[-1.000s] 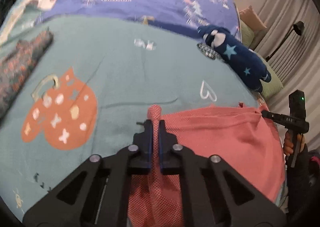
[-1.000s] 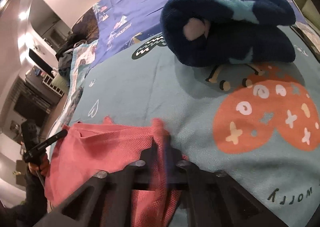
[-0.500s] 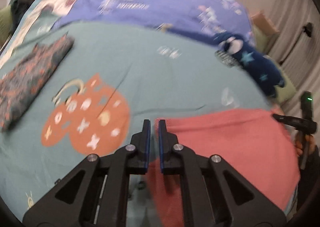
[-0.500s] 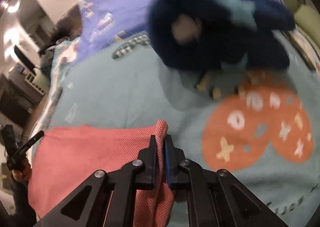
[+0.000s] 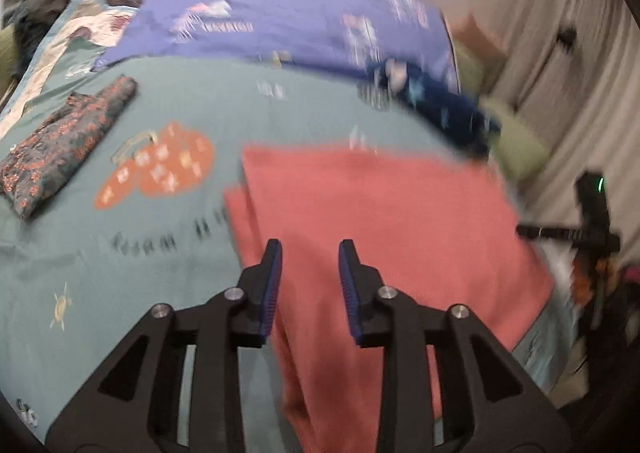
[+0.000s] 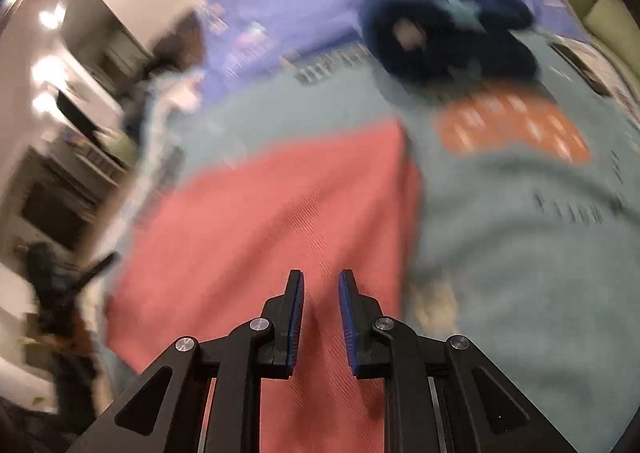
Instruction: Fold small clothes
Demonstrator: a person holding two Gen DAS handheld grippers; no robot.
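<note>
Left wrist view: left gripper [image 5: 308, 249] jaws just opening, nothing clamped
Right gripper [image 6: 320, 279]: jaws likewise parting, empty
Pink garment [image 5: 392, 221]: flat on teal bedspread [image 5: 120, 273], directly under both grippers, long axis toward bed edge

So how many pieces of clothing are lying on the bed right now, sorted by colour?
Coral red: 1, the red garment spread flat.
Dark floral print: 1, the folded floral garment at the left.
Navy with stars: 1, the navy fleece piece, bundled up.
Total: 3
</note>
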